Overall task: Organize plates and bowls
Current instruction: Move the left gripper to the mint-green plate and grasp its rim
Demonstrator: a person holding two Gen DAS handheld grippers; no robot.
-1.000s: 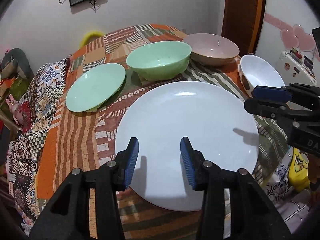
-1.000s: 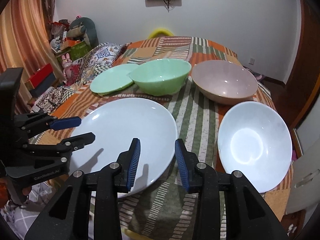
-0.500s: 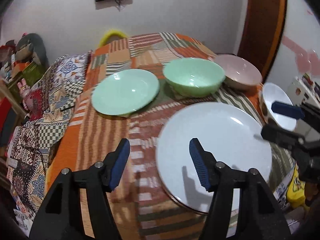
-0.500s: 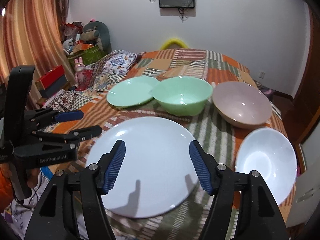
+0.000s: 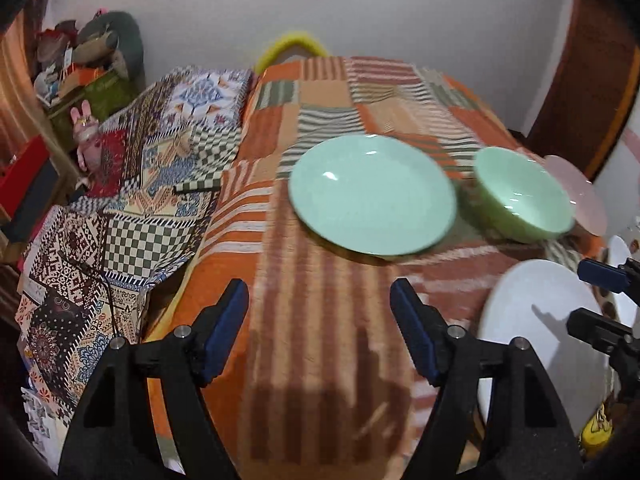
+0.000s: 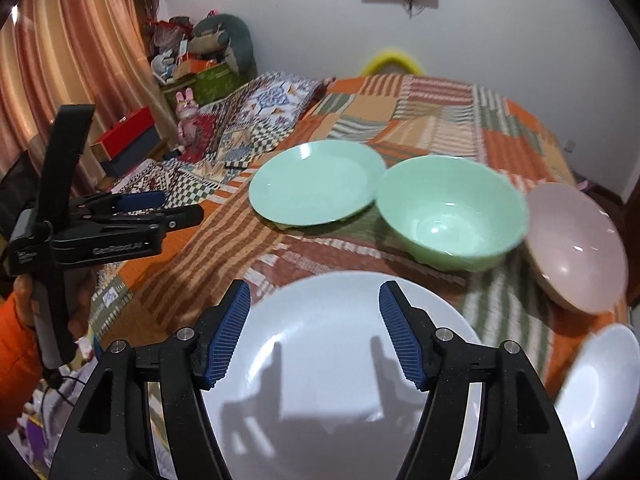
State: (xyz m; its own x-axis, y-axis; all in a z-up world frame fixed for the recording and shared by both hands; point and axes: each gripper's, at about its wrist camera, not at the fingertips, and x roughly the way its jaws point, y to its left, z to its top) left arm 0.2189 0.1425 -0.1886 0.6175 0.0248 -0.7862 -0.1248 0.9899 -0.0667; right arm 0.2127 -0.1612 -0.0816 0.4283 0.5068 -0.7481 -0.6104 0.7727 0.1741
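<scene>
Overhead, the left gripper [image 5: 319, 330] hangs above bare striped cloth [image 5: 320, 360], jaws opening with nothing between them; the green plate [image 5: 372, 196] lies just beyond, the green bowl [image 5: 520, 200] beside it. Meanwhile the right gripper [image 6: 315, 332], jaws apart and empty, hovers over the white plate [image 6: 320, 380].

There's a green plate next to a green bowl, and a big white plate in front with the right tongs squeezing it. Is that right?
Not quite. The right tongs aren't squeezing the white plate; they are open above it with nothing between them, as the right wrist view shows. The rest holds: the green plate sits next to the green bowl, with the white plate in front.
</scene>
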